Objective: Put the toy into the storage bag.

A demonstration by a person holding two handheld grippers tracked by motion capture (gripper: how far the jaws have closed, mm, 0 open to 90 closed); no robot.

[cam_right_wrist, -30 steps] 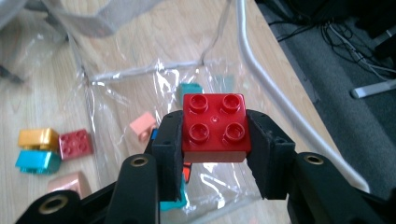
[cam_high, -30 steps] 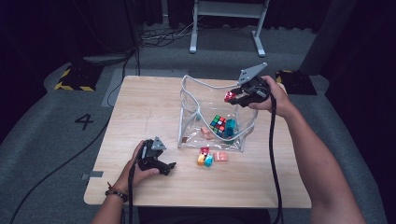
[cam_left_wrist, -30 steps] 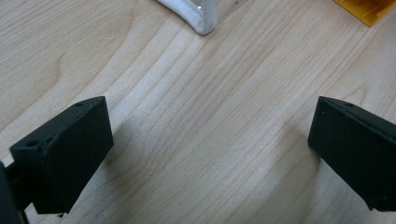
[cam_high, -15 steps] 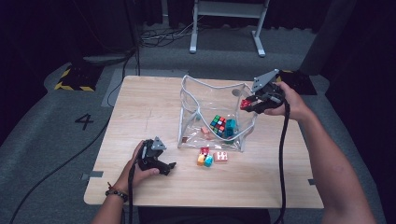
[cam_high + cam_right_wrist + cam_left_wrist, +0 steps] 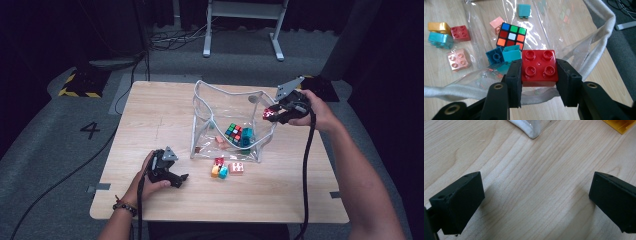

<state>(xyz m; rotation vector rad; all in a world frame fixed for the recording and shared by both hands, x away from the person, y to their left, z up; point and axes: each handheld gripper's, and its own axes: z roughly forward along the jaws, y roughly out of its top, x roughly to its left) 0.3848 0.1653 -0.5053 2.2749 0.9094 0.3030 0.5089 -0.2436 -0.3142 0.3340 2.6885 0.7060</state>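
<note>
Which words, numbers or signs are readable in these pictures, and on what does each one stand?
"4" – a dark number on the grey floor, left of the table.
Yellow and black hazard stripes – on the edge of a dark box on the floor; a marking, no text.
No readable text on the bricks, the cube or the bag.

Left tool (image 5: 181, 179): black body, grey three-cornered plate on top, a black cable trailing from it. Its two jaws are matt black blocks, each with small round holes in the upper face. Left wrist carries a dark beaded bracelet (image 5: 123, 206); both forearms are unsleeved. Right tool (image 5: 272, 114): same black build, grey three-cornered plate, a thick black cable trailing from it. Brass-coloured round fittings (image 5: 498, 86) sit in its black arms behind the jaws.
</note>
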